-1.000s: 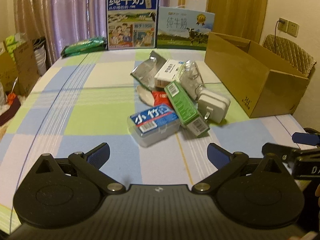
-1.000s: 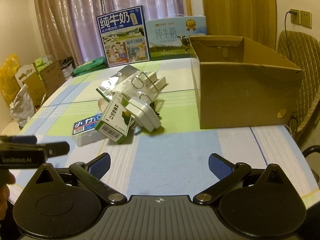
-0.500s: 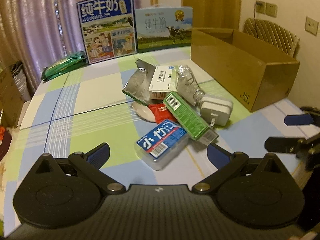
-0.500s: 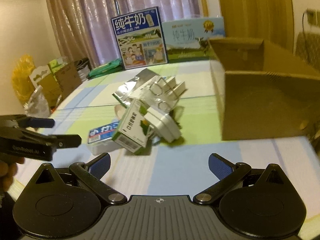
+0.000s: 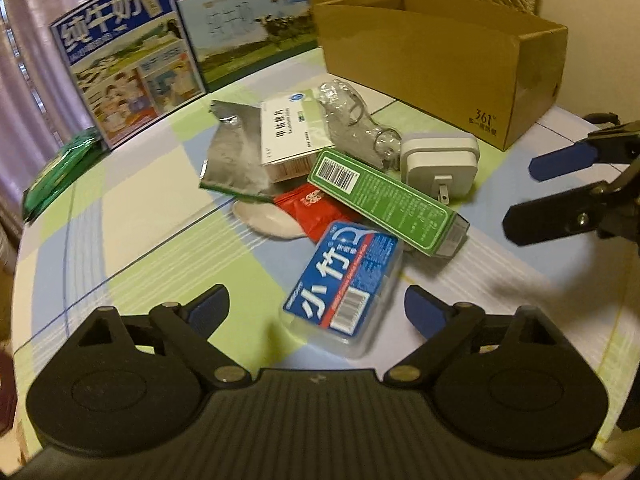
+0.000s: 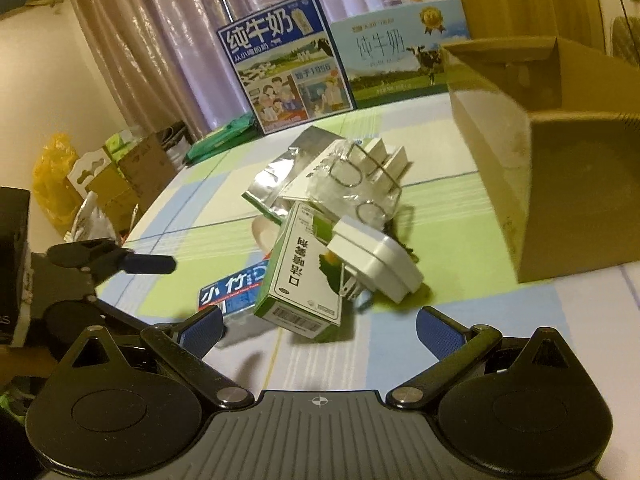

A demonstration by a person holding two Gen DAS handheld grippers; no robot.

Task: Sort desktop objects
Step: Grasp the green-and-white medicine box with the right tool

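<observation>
Left wrist view: left gripper (image 5: 316,312) low over the checked bench (image 5: 132,216), jaws wide and holding nothing, blue pads on either side of a clear box with a blue label (image 5: 344,284) at the near edge of the pile. Leaning over that box's far end, a long green carton (image 5: 384,200), barcode end toward the silver foil pouch (image 5: 236,160). Beneath the carton, a red sachet (image 5: 316,212) and a pale oval piece (image 5: 268,220). Behind, a white medicine box (image 5: 292,136) and a clear bag of key rings (image 5: 356,128). Beside the carton on the right, a white plug adapter (image 5: 440,164), prongs facing the camera. Farther back, an open cardboard box (image 5: 440,64) and two milk cartons (image 5: 128,52) upright at the bench's far edge.

Right wrist view: right gripper (image 6: 320,330) just above the bench, jaws wide and holding nothing, pointed at the green carton's end (image 6: 304,276) with the adapter (image 6: 376,264) leaning against it.
</observation>
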